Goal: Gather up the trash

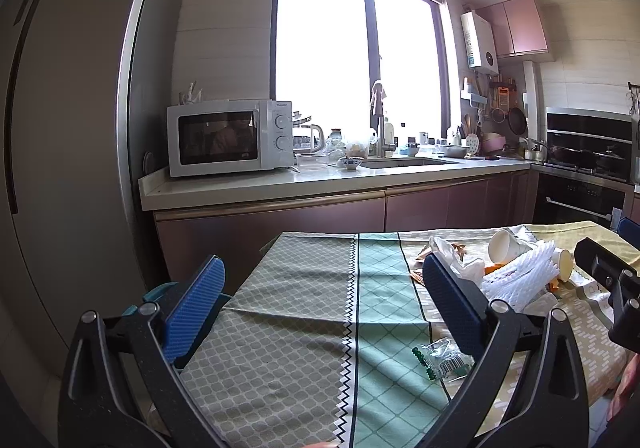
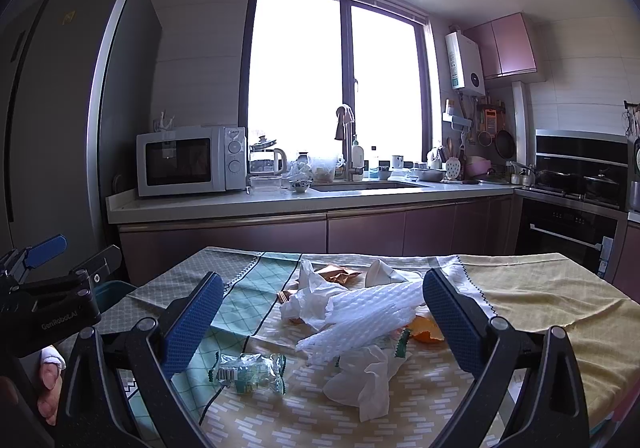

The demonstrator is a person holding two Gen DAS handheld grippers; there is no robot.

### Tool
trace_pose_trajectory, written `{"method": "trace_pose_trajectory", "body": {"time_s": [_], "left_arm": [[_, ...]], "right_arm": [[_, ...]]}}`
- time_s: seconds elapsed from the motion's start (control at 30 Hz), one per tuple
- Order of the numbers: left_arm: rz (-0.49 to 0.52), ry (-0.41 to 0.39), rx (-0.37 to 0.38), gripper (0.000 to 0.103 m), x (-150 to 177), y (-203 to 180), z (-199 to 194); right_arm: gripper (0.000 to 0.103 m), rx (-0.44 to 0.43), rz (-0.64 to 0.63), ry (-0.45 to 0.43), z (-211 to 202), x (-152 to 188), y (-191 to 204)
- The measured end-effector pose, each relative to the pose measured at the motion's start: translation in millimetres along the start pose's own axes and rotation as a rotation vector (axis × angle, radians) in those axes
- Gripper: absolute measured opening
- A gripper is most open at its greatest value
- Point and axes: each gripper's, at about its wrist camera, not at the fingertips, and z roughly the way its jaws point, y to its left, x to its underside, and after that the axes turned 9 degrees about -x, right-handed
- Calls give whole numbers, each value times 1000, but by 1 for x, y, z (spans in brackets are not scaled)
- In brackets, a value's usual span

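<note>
Nearest the lens, blue-padded fingers spread wide on both tools: left gripper (image 1: 324, 304) over bare tablecloth, empty; right gripper (image 2: 324, 320) likewise gaping, gripping nothing, framing the litter. Beneath them, a patchwork tablecloth (image 1: 280, 328) in grey, green and yellow panels. Beyond, a tall grey fridge (image 1: 68, 128) at left, a bright window (image 2: 336, 80), a counter (image 2: 280, 204) along the far wall carrying a white microwave (image 2: 188, 160) and a sink. On the cloth, between the right tool's fingers, the trash heap: white foam netting (image 2: 360, 316) across the middle, crumpled white tissue (image 2: 364, 380) at its near edge, another crumpled white piece (image 2: 308, 296) just behind. Left of the heap, apart from it, a clear green-edged wrapper (image 2: 250, 368). Orange peel (image 2: 430, 330) beside the right finger. Paper cups (image 1: 506, 246) tipped over at the heap's far side.
</note>
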Motion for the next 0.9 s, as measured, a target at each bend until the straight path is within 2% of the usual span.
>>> {"method": "trace_pose_trajectory", "body": {"time_s": [0.9], "left_arm": [[-11, -10, 5, 98, 2, 0, -2]], "right_arm": [[97, 1, 4, -7, 0, 0, 2]]}}
